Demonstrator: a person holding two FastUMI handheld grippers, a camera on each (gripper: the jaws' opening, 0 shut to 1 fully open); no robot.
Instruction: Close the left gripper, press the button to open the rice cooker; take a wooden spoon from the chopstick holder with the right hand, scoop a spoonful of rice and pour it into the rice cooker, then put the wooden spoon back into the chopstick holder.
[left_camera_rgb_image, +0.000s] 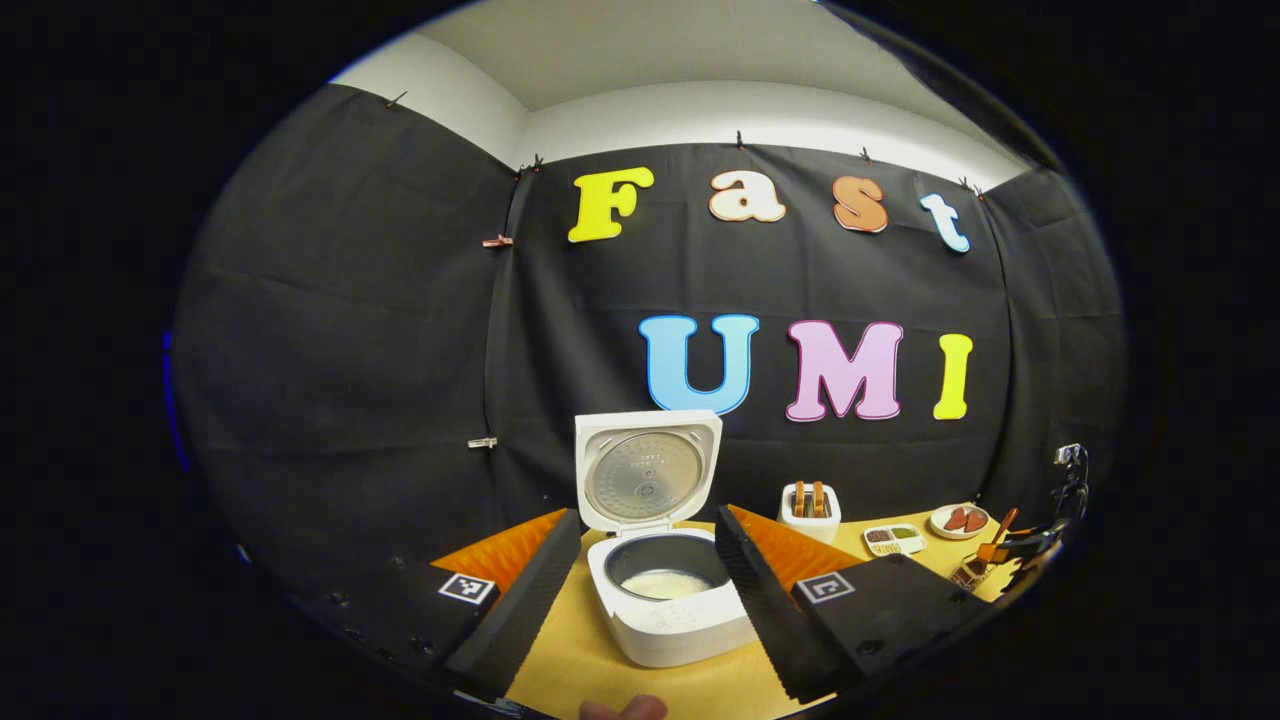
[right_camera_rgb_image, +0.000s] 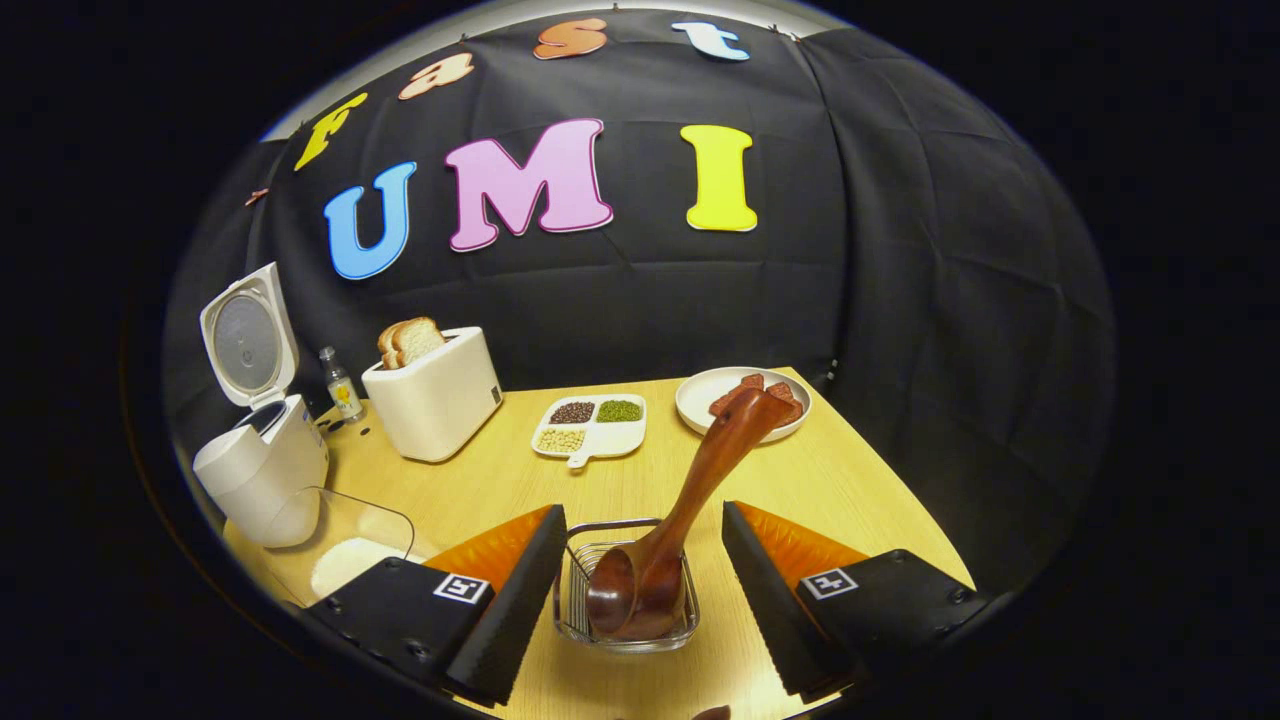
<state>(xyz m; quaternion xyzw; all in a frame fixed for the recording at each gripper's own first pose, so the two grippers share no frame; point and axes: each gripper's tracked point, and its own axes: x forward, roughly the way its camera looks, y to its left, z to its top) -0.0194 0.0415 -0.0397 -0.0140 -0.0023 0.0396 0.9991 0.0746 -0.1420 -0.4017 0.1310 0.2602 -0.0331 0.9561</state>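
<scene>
The white rice cooker (left_camera_rgb_image: 670, 610) stands open with its lid (left_camera_rgb_image: 645, 470) upright; some white rice lies in its pot. My left gripper (left_camera_rgb_image: 648, 520) is open in front of it, a finger on each side, touching nothing. In the right gripper view, the wooden spoon (right_camera_rgb_image: 700, 480) stands bowl-down in the wire chopstick holder (right_camera_rgb_image: 625, 600), its handle leaning up and to the right. My right gripper (right_camera_rgb_image: 642, 515) is open around the holder, with both fingers clear of the spoon. The rice cooker (right_camera_rgb_image: 260, 470) sits at the far left there.
A clear container of rice (right_camera_rgb_image: 355, 550) sits beside the cooker. Behind are a toaster (right_camera_rgb_image: 435, 395) with bread, a small bottle (right_camera_rgb_image: 340, 385), a divided dish (right_camera_rgb_image: 590, 425) of beans and a plate (right_camera_rgb_image: 740, 400) of reddish pieces. A fingertip (left_camera_rgb_image: 625, 708) shows at the bottom edge.
</scene>
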